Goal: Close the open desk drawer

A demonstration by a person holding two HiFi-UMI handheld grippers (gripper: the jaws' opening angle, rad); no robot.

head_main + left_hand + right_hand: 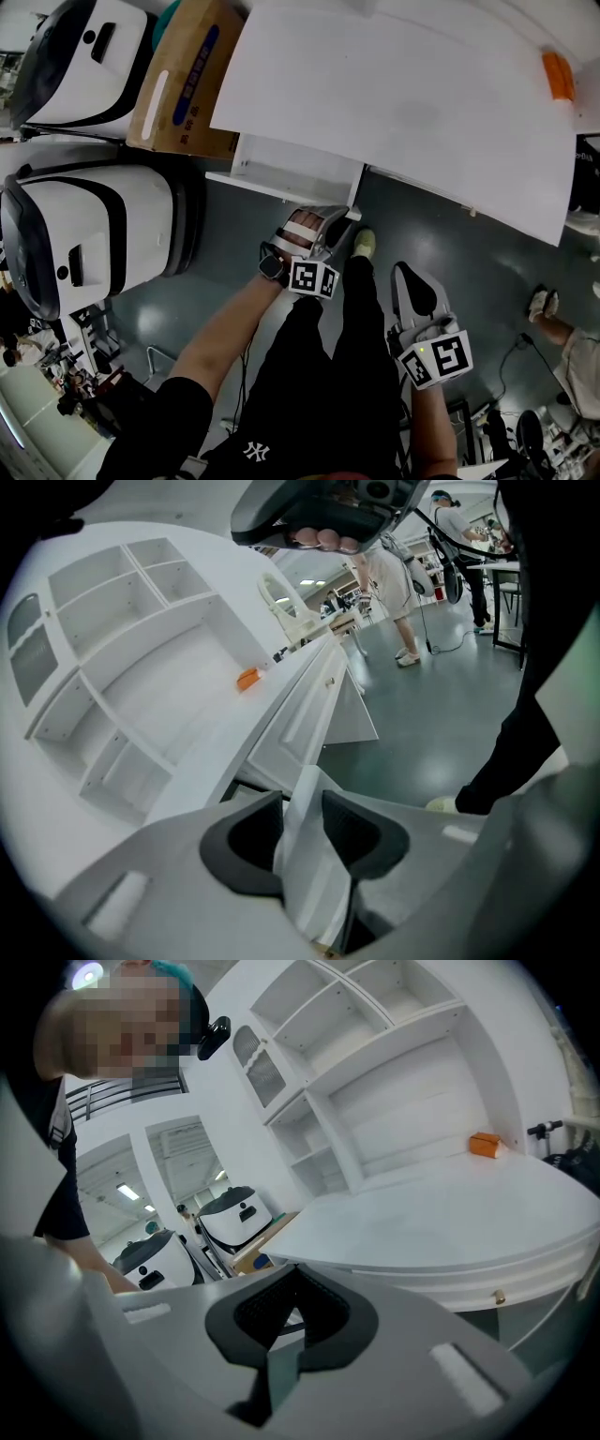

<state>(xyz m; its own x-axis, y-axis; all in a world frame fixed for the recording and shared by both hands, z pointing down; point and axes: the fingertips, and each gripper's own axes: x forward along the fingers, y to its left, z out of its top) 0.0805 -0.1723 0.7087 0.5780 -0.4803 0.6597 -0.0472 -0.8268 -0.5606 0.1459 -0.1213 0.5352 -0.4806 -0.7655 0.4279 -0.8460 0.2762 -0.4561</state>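
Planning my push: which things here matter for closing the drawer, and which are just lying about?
Job: drawer, left gripper (jaws on its front edge), desk.
Lying about: orange object on the desk, cardboard box, two white machines, right gripper.

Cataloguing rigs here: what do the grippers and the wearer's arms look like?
The left gripper and right gripper: pale grey bodies, black textured fingers, each with a white cube of black square markers. Black watch on the left wrist; black short sleeve.

drawer (291, 164): mostly under desktop (394, 103) | orange item (558, 75): too small to identify
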